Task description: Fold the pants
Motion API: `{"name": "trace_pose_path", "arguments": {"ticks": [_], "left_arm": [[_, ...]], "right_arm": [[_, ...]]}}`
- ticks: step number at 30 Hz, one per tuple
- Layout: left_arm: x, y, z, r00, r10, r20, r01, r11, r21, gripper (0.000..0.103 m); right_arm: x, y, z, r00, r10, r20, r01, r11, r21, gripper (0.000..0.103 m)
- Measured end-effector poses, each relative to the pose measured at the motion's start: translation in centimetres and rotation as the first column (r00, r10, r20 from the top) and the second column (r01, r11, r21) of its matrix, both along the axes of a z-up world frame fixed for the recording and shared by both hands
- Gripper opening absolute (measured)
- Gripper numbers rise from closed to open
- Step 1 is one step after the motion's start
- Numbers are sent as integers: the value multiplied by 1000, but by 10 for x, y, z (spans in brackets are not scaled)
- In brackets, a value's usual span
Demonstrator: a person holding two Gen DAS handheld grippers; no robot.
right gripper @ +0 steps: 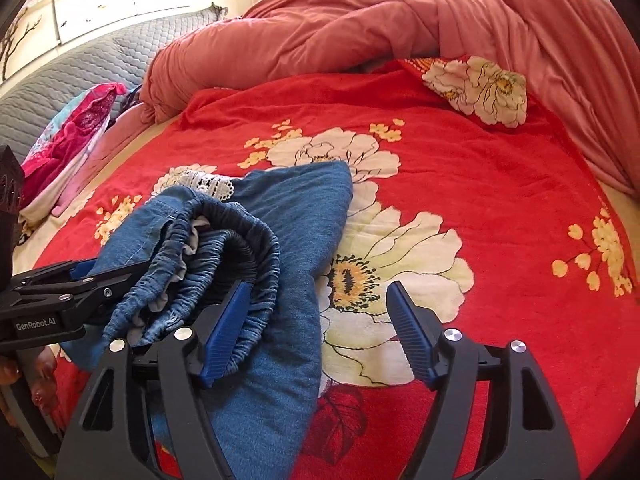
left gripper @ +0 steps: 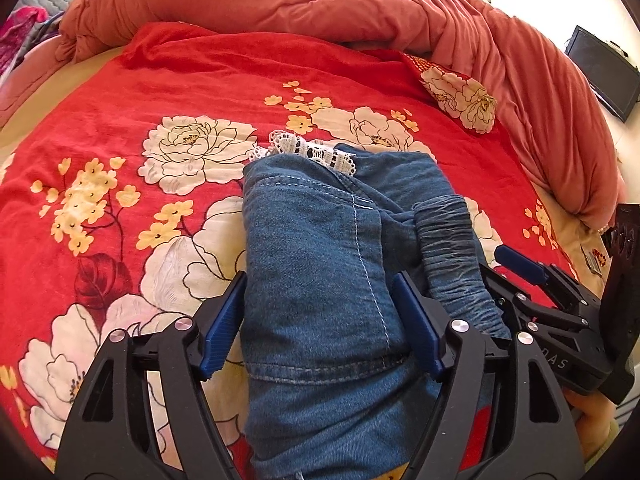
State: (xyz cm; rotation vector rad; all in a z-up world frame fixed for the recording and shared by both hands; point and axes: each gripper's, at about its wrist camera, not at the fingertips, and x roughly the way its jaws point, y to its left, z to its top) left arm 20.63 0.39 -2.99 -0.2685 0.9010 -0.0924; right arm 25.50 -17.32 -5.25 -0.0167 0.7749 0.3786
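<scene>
Red floral bedspread (left gripper: 120,92): folded jeans (left gripper: 320,272) between parted left gripper (left gripper: 320,320) (untouched).

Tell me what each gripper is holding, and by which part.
Nothing is held. The left gripper stands open around the folded jeans; the right gripper is open over their edge beside the waistband.

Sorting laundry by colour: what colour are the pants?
Blue denim pants, clearest in the left wrist view.

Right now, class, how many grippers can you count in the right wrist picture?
2: the right gripper at the bottom, jaws apart above the jeans; the left gripper at the left edge.
</scene>
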Motion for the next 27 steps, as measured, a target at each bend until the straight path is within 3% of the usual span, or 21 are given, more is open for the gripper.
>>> {"name": "trace_pose_path", "arguments": {"ticks": [7, 8, 10, 21, 27], "left_arm": [[-6, 1, 8, 1000, 7, 18, -7, 1000, -1, 75], [-7, 1, 9, 1000, 8, 20, -8, 1000, -2, 77], [-9, 1, 12, 1000, 6, 24, -5, 1000, -2, 80], [-27, 7, 28, 998, 22, 65, -22, 1000, 10, 93], [-43, 12, 39, 992, 48, 114, -52, 998, 26, 94]], "right_arm": [[-15, -6, 15, 998, -8, 68, 8, 1000, 8, 71], [-18, -8, 17, 997, -9, 74, 8, 1000, 12, 83], [-23, -11, 21, 996, -15, 91, 13, 1000, 29, 91], [-36, -25, 39, 982, -64, 176, 51, 995, 80, 95], [-47, -29, 48, 969, -73, 238, 57, 995, 76, 98]]}}
